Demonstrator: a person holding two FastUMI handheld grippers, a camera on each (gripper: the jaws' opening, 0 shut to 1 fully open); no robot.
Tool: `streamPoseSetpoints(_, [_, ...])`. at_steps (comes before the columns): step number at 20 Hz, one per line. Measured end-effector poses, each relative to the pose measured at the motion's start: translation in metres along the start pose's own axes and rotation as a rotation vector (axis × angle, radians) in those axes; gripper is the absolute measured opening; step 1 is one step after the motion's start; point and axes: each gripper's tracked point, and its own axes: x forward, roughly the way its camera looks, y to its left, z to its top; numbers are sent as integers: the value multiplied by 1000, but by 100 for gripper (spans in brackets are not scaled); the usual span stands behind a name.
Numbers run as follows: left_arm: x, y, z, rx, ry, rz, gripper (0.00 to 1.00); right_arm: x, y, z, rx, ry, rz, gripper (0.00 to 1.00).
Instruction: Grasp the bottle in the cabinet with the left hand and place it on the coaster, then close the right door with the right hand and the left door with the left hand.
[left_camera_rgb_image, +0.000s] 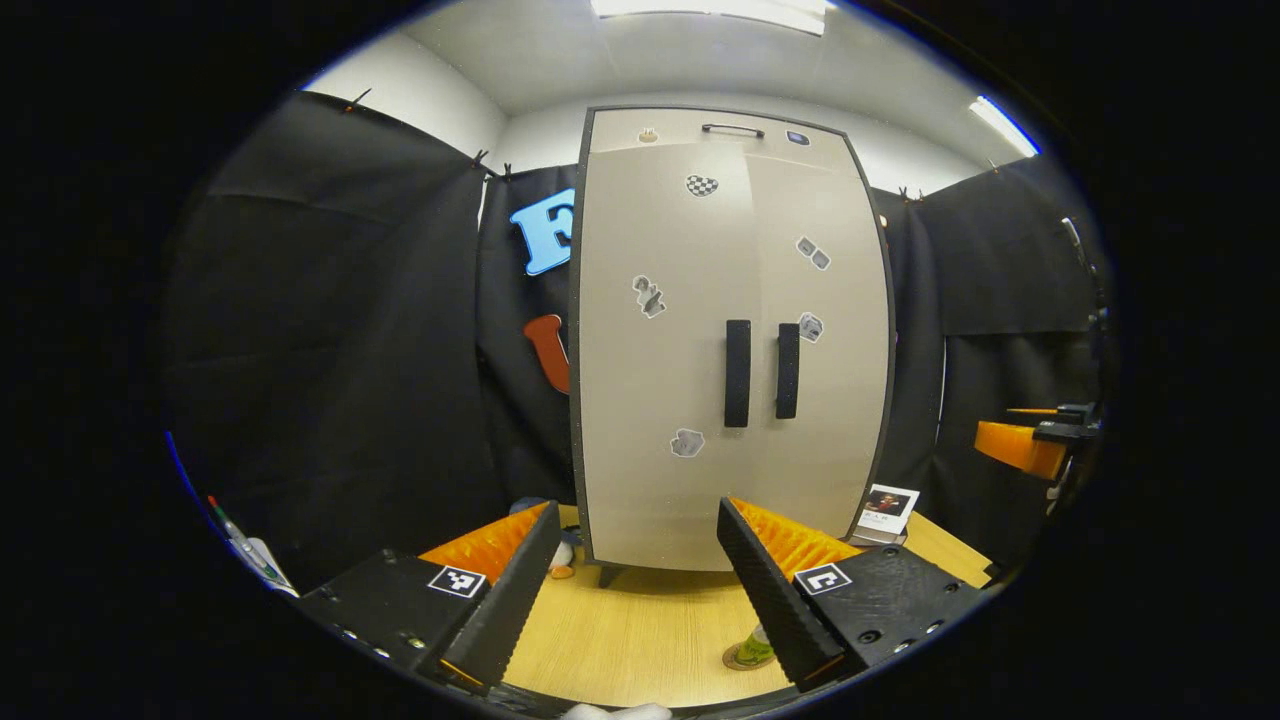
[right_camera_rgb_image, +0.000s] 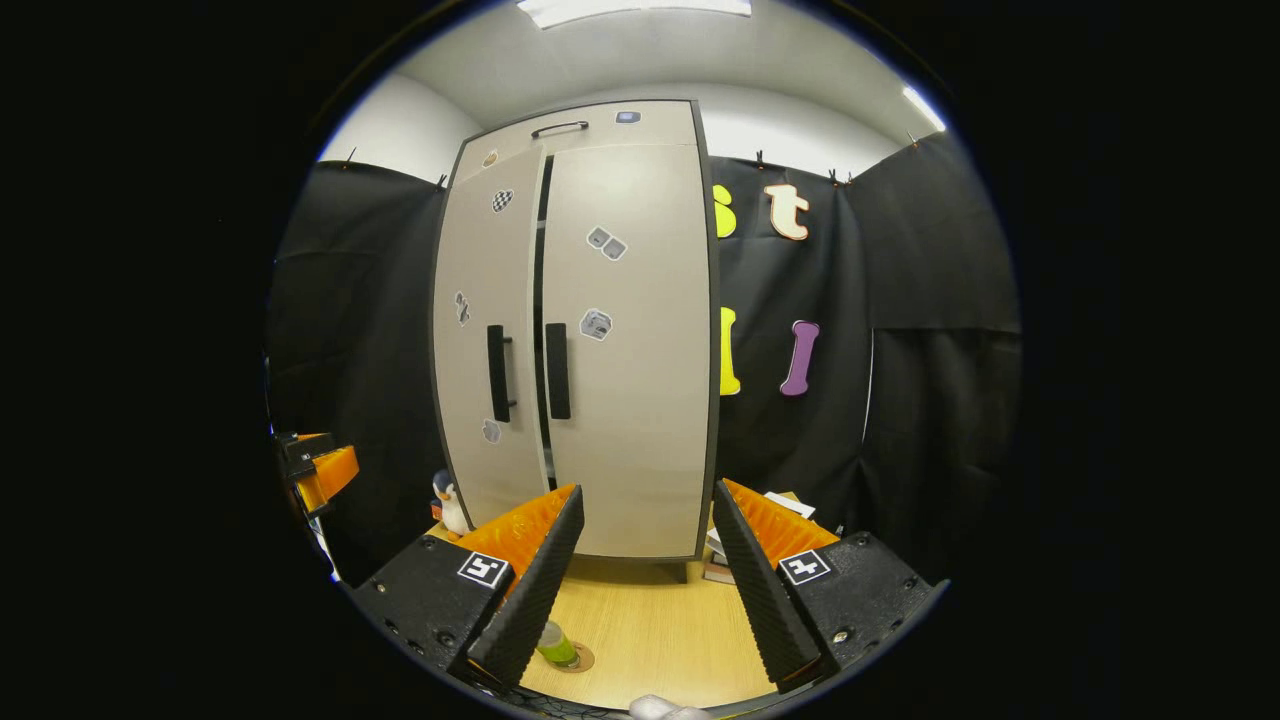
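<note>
Bottle: small green bottle (right_camera_rgb_image: 556, 645) standing on a round brown coaster (right_camera_rgb_image: 580, 659), lower left of the right gripper view; low centre-right in the left gripper view, half hidden behind a finger.
Cabinet: tall beige two-door cabinet (left_camera_rgb_image: 660, 350) on a light wooden table (left_camera_rgb_image: 640, 630), mid-frame.
Left door (right_camera_rgb_image: 490, 340): slightly ajar, dark gap showing.
Right door (right_camera_rgb_image: 625, 350): closed flush.
Left gripper (left_camera_rgb_image: 635, 590): spread, empty.
Right gripper (right_camera_rgb_image: 640, 585): spread, empty.

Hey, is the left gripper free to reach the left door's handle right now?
Probably yes. The left gripper is open and holds nothing, and bare table lies between it and the left door's handle.
</note>
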Motion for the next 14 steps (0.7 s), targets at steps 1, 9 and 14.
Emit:
streamPoseSetpoints(1, [2,-2,1,-3,-1,-5,96,1,0,1,1,-4,0,81])
streamPoseSetpoints(9, [18,-9,4,-3,-4,-21,96,6,-3,7,-11,-10,-9,81])
streamPoseSetpoints(14, [28,-7,9,8,2,-26,96,7,-5,22,-16,-42,-21,81])
